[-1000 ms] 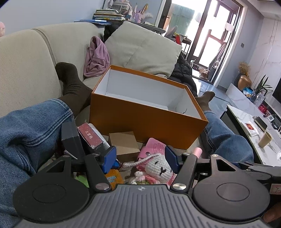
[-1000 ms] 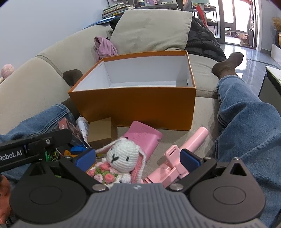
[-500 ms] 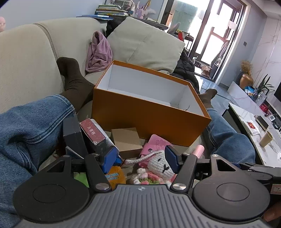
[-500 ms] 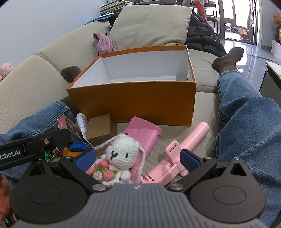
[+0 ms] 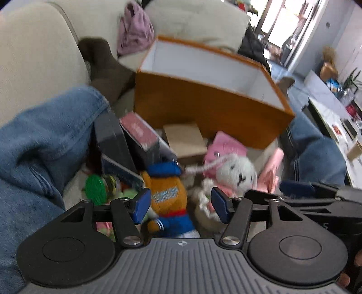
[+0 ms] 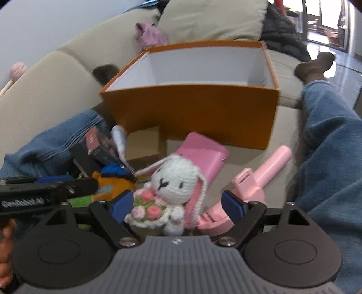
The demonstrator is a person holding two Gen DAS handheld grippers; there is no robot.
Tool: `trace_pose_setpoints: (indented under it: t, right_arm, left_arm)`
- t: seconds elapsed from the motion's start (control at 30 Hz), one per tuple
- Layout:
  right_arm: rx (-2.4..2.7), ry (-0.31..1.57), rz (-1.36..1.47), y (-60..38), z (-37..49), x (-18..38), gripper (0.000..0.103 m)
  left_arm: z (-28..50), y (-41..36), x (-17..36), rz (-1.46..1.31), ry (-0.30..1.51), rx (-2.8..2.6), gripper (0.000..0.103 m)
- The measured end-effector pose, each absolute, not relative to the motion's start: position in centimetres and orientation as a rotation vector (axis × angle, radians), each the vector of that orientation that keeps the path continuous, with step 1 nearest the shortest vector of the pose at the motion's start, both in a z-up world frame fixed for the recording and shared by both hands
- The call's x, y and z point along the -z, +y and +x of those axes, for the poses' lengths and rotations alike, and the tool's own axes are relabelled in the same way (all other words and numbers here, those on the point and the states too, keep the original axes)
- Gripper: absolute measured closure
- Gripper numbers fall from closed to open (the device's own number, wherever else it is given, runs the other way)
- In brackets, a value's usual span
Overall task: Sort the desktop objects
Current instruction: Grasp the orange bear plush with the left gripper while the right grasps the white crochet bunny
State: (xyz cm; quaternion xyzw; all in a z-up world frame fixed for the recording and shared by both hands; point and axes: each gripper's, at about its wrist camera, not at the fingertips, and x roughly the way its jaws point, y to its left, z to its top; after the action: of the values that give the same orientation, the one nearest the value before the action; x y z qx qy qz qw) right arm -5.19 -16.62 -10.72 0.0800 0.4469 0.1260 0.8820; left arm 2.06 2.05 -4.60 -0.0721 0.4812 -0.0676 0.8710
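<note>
Left gripper (image 5: 178,204) stands open, jaws just narrowing, astride an orange knitted doll (image 5: 168,192); contact appears absent, though blur obscures it. Right gripper (image 6: 177,202), likewise narrowing yet open, brackets the crocheted rabbit (image 6: 175,181) before the orange box (image 6: 192,110).

Beige sofa (image 6: 45,90) with cushion (image 6: 212,20); crumpled purple garment (image 5: 133,34) against backrest. Person's jeans-clad legs (image 6: 334,144), dark socks (image 5: 101,61).
</note>
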Motion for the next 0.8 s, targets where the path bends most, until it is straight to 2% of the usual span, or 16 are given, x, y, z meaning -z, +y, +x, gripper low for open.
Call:
trace_pose_setpoints:
  t: [0.07,0.17,0.27,0.43,0.8]
  right_arm:
    - [-0.279,0.951,0.159,-16.3,-4.9,11.1,0.023]
    - [-0.303,0.995,0.152,-15.9,-4.4,12.0,0.023]
    - [-0.331,1.030,0.131,-15.2,-4.0,12.8,0.023]
    - [-0.350,1.047,0.110,-14.9,-3.3,13.4,0.022]
    - [-0.348,1.040,0.275,-17.2,-2.1,13.3,0.022]
  left_arm:
    - [2.3,2.1,5.5,-0.155,1.038,0.136,0.037]
    - [2.9,2.4,6.7,-0.162,1.077,0.119,0.038]
    - [3.6,2.6,8.1,-0.177,1.123,0.102,0.045]
    - [4.3,2.6,9.1,-0.151,1.145,0.074,0.043]
    - [3.4,0.7,8.0,-0.015,1.122,0.119,0.043]
